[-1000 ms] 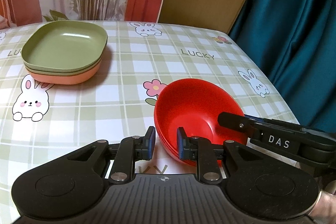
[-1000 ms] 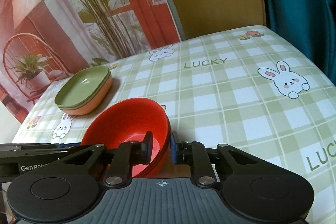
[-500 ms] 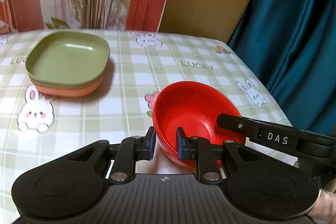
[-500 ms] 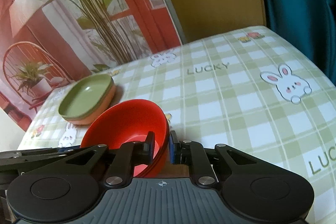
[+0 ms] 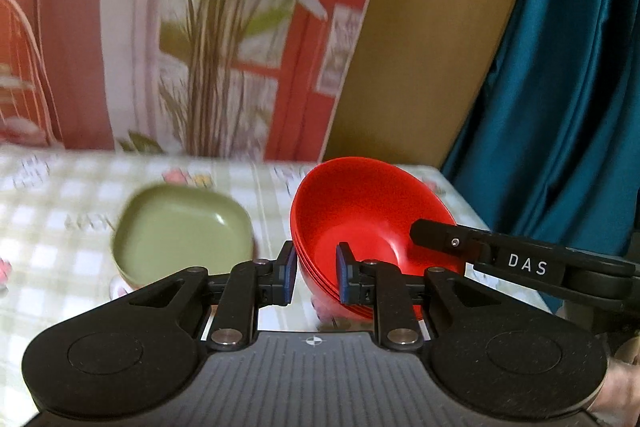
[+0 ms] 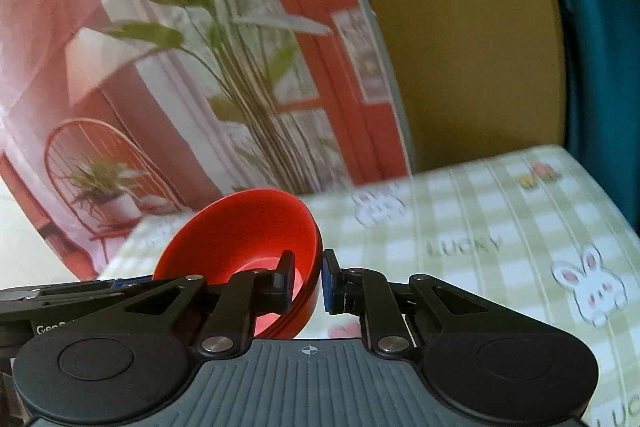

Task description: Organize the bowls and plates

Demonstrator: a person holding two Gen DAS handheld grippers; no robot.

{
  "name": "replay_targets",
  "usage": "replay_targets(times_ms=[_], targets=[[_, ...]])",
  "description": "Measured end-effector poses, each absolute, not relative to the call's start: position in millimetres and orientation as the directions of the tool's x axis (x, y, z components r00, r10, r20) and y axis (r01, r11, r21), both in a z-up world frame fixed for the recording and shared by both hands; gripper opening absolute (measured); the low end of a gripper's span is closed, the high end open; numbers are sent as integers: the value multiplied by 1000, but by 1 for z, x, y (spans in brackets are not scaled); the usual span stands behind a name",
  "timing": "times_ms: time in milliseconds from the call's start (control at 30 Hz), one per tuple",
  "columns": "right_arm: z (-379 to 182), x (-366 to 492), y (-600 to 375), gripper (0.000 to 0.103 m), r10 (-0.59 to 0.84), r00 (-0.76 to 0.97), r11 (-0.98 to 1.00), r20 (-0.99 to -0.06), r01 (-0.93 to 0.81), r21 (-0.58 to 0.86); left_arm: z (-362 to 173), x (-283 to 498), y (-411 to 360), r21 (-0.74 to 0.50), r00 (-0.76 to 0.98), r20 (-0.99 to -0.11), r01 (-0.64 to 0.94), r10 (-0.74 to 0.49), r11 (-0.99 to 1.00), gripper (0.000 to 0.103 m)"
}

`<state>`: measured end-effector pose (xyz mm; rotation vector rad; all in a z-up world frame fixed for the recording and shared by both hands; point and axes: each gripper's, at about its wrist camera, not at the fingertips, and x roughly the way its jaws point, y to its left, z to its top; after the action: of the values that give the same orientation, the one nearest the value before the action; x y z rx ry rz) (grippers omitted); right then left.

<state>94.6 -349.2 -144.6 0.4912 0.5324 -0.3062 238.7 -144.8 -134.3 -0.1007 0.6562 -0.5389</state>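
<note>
We are pinching the red bowl stack point(image 5: 360, 223) from both sides — our left gripper point(image 5: 312, 277) clamped on its left rim, our right gripper point(image 6: 306, 281) clamped on the opposite rim, holding it above the tabletop point(image 6: 500, 211); green plates point(image 5: 182, 231) sitting left of our left gripper

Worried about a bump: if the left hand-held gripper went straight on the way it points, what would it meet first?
Beyond the red bowls that the left hand-held gripper already clamps, probably the checked tablecloth near the far edge; depth is unclear.
</note>
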Motion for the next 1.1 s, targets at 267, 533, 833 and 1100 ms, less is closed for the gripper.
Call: replay_targets(times_ms=[267, 533, 833, 1100], targets=[[-126, 143, -334, 14, -127, 848, 888, -514, 329, 322, -122, 258, -124, -221, 709, -531, 412, -463, 884, 22], [-142, 192, -313, 14, -79, 831, 924, -550, 268, 273, -137, 286, -93, -229, 720, -568, 326, -398, 917, 22], [-178, 240, -306, 14, -51, 784, 939, -619, 249, 237, -166, 322, -80, -226, 694, -635, 254, -339, 941, 22], [-209, 261, -310, 14, -31, 741, 918, -671, 286, 273, -184, 341, -75, -216, 671, -666, 245, -326, 945, 22]])
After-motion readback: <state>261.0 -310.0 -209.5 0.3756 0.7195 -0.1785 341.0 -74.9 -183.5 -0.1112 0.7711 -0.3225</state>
